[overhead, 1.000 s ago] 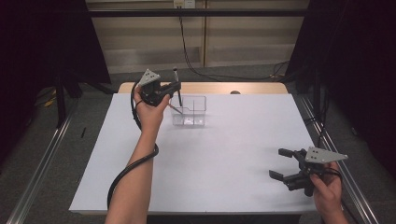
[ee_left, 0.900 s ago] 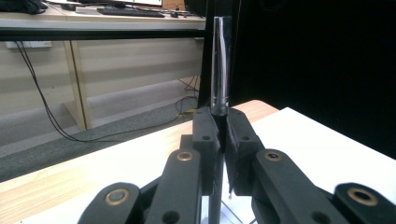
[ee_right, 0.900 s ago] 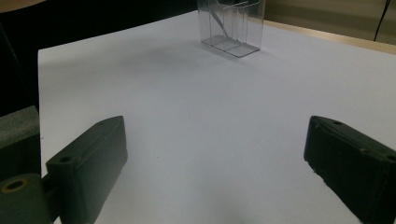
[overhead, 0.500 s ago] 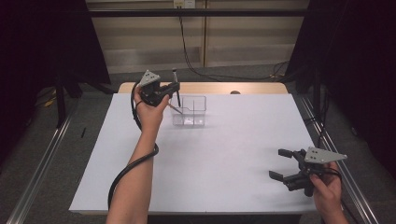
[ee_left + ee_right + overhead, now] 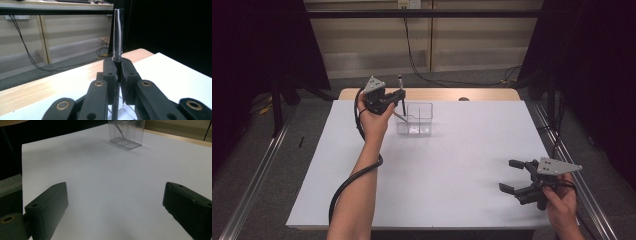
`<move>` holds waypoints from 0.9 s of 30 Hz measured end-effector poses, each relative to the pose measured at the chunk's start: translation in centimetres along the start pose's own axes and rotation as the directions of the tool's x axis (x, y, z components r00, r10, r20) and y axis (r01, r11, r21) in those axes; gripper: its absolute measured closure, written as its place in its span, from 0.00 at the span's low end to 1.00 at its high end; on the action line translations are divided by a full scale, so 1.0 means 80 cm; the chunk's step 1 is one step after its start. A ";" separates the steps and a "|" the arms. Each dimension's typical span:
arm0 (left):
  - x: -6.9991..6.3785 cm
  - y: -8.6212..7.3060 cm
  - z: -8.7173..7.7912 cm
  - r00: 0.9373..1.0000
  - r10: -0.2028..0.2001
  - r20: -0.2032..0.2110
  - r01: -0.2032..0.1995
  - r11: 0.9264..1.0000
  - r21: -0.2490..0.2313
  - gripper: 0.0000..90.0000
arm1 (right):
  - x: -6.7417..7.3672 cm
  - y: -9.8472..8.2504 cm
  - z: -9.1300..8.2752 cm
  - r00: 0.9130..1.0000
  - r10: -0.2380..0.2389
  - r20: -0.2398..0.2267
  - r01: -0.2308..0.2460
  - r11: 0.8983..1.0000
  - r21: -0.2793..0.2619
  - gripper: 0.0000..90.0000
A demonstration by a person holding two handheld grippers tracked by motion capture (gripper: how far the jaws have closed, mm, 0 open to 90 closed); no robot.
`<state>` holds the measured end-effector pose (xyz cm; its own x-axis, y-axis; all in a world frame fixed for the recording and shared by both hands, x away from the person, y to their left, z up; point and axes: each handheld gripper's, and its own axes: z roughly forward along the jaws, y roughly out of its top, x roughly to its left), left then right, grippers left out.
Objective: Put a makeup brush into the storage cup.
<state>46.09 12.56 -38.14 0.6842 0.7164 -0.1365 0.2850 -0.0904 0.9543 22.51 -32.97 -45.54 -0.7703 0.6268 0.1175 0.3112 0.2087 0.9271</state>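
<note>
My left gripper is raised at the far left of the white table, shut on a slim dark and silvery pen that stands upright. In the left gripper view the pen rises from between the closed jaws of that gripper. Just right of and below it stands a clear plastic box with dividers, and a thin stick leans inside it. My right gripper hovers near the table's front right, open with nothing between its fingers. Its own view shows its jaws wide apart and the box far ahead.
A wooden strip runs along the table's far edge, with cables and a wall behind it. Metal rails flank the table on both sides. A black cable trails from the left gripper along the forearm.
</note>
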 end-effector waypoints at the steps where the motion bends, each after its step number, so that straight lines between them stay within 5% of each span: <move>1: 0.000 0.000 0.000 1.000 0.001 -0.002 -0.001 1.000 0.001 0.93 | 0.000 0.000 0.000 1.000 0.001 -0.001 -0.001 1.000 -0.001 0.07; 27: -0.001 -0.015 0.007 1.000 -0.011 -0.002 0.011 1.000 0.027 0.93 | 0.000 0.000 0.001 1.000 -0.003 -0.006 0.003 1.000 0.003 0.07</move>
<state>46.10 12.24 -39.44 0.6797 0.7188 -0.1465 0.3108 -0.1013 0.9451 22.56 -32.89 -45.56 -0.7744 0.6218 0.1165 0.3102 0.2127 0.9266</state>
